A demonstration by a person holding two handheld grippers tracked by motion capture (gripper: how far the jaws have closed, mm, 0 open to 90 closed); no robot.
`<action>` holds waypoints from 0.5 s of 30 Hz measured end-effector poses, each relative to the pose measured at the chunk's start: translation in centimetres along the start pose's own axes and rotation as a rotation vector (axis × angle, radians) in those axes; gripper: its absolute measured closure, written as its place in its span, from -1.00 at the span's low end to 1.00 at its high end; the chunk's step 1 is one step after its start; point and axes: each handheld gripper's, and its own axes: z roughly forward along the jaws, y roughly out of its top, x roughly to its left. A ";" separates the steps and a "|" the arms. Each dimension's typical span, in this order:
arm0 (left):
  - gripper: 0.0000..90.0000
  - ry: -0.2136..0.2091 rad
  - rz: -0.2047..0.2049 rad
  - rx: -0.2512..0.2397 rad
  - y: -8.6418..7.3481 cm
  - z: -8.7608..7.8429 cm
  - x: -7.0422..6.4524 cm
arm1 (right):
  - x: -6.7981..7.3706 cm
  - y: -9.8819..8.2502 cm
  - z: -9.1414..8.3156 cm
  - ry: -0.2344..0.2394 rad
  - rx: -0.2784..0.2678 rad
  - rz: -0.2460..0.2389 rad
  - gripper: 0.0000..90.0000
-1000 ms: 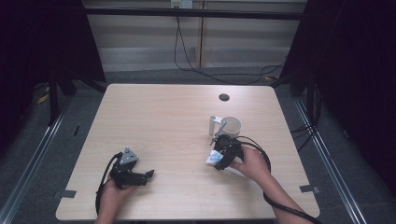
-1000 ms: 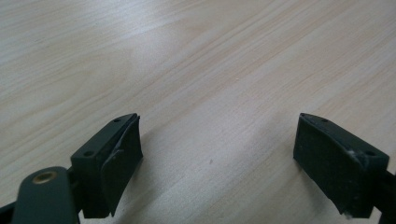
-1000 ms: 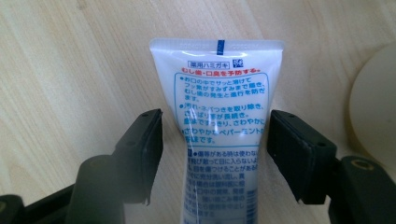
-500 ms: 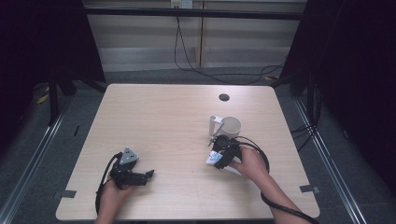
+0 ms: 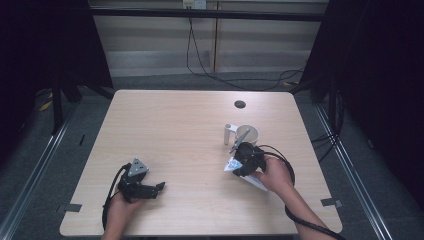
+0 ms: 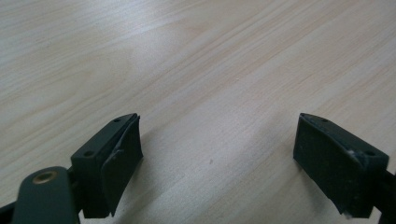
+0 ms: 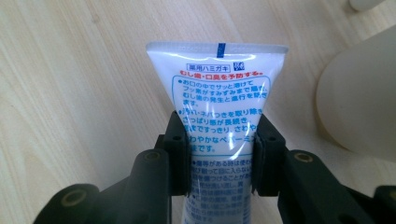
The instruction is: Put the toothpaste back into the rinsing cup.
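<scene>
tube (image 7: pixel 219 116): white toothpaste tube with blue and red print, lying on the bench (image 5: pixel 190 130) at about 4 o'clock from the bench's middle, crimped end pointing away from the right gripper.
right gripper (image 7: pixel 219 156): jaws have just been closing and now clench the tube across its body, one pad on each side; in the high view it sits at (image 5: pixel 239 161) with the hand behind it.
cup (image 5: pixel 247 136): cream, upright, just beside the tube at about 1 o'clock from it; something thin leans out of it, too small to tell what.
small white post (image 5: pixel 228 133): stands at 9 o'clock of the cup, close by.
left gripper (image 6: pixel 217 163): jaws released and wide apart, nothing between them, resting over bare bench at about 7 o'clock (image 5: pixel 145 189).
step: grasp on the tube looks made; lift not yet begun.
next move: probably raise the tube clear of the bench and carry it toward the cup, crimped end kept free of the rim; a soft tube may buckle, so the squeeze should stay moderate.
</scene>
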 end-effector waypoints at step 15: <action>-0.67 0.000 -0.002 -0.001 0.0 0.0 0.0 | -0.2 -1.3 -2.4 0.005 -0.127 0.028 0.48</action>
